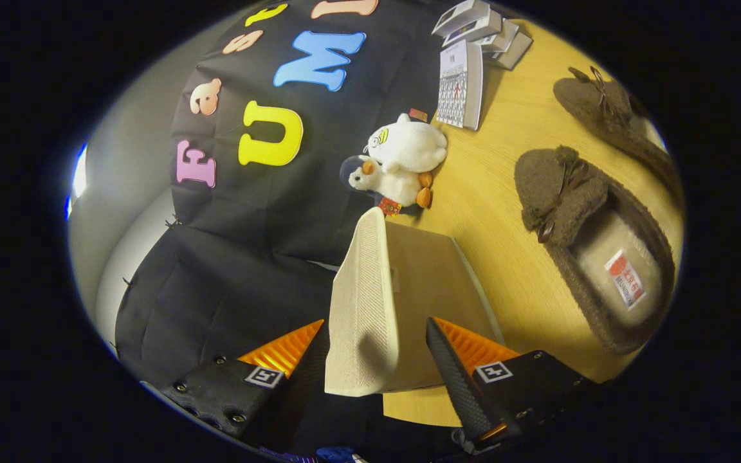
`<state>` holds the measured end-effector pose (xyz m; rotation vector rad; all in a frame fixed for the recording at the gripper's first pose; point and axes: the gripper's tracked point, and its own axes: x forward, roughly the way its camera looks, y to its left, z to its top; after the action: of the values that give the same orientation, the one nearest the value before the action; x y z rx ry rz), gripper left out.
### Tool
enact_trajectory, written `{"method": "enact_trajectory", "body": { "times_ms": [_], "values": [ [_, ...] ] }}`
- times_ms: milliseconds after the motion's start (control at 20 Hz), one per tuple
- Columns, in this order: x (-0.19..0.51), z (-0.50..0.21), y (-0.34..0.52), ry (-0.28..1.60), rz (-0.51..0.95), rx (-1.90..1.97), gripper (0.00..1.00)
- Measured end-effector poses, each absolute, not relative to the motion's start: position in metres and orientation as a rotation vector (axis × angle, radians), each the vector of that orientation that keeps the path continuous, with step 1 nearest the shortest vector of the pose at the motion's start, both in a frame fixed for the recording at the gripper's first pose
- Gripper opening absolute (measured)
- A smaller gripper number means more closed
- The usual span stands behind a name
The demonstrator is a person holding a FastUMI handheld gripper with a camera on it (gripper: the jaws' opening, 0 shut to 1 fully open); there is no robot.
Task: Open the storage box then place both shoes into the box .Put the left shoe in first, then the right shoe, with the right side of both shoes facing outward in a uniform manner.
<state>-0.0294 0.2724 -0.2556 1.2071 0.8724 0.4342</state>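
Our jaws stand parted around the raised beige ribbed fabric lid (367,302) of the storage box, without clearly pressing it, while two brown fuzzy slippers (592,247) lie on the wooden table (493,193) beyond.

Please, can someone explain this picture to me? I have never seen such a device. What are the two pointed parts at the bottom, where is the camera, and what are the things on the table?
The camera rides on a hand-held gripper and looks forward along its two fingers; those are the pointed parts. A person carries this tool; there is no robot arm. The picture looks tilted because the tool is turned.

Between the fingers stands the lid of a beige storage box, lifted up on edge. Whether the fingers press on it cannot be told.

On the wooden table beside the box lie two brown furry slippers: one near the box, the other farther off. Beyond the box are two plush toys, a calendar and some small boxes.
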Motion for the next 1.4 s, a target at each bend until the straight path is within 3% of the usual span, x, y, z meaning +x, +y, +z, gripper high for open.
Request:
{"method": "enact_trajectory", "body": {
  "times_ms": [50,200,300,550,650,800,1400],
  "values": [
    [-0.030,-0.257,0.273,0.882,0.436,1.213,0.78],
    [-0.032,-0.260,0.276,0.897,0.451,1.204,0.78],
    [-0.029,-0.258,0.276,0.893,0.449,1.209,0.41],
    [-0.036,-0.254,0.283,0.930,0.522,1.151,0.41],
    [-0.024,-0.259,0.292,0.876,0.481,1.144,0.41],
    [-0.023,-0.246,0.278,0.887,0.484,1.139,0.02],
    [-0.012,-0.161,0.312,0.814,0.628,1.017,0.00]
  ]
}}
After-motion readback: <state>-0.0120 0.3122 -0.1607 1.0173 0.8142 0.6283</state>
